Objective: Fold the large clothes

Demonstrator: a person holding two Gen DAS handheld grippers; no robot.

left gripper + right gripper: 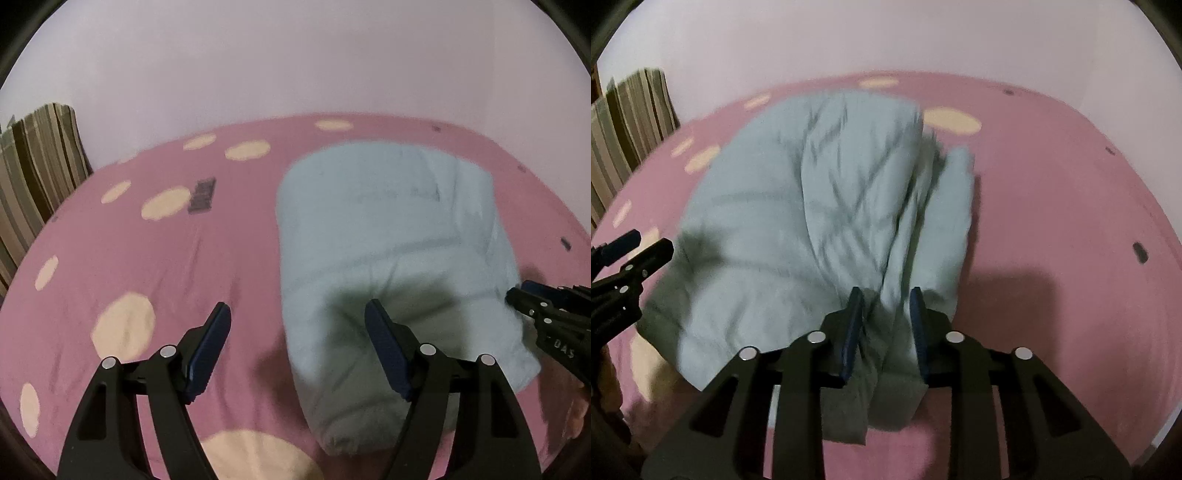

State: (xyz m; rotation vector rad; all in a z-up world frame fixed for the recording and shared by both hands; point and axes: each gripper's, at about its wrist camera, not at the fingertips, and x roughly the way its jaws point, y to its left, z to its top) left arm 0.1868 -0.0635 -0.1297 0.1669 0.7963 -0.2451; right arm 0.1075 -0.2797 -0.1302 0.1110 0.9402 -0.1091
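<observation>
- Bedsheet (229,258), pink with cream dots, covers the whole surface; its far edge meets a pale wall (295,55), and wide bare stretches lie on both sides of the garment.
- Garment (798,206), a pale blue-grey piece of clothing, lies partly folded and rumpled around the middle of the sheet, its near end bunched toward the near edge; in the left wrist view it (388,229) sits right of centre.
- Striped cloth (33,177), brown and beige, stands at the far left corner against the wall.
- Right gripper (884,317) has its fingers (854,325) set narrowly apart, with a bunched fold of the garment running between them; whether the pads press on the cloth I cannot tell. From the left wrist view its black body (546,317) shows at the garment's right edge, with white letters reading "DAS".
- Left gripper (297,347) stands wide open, holding nothing; one finger (384,343) hangs over the garment's left edge, the other over bare sheet.
- Small dark marks (1139,253) dot the sheet's right side; what they are is unclear.
</observation>
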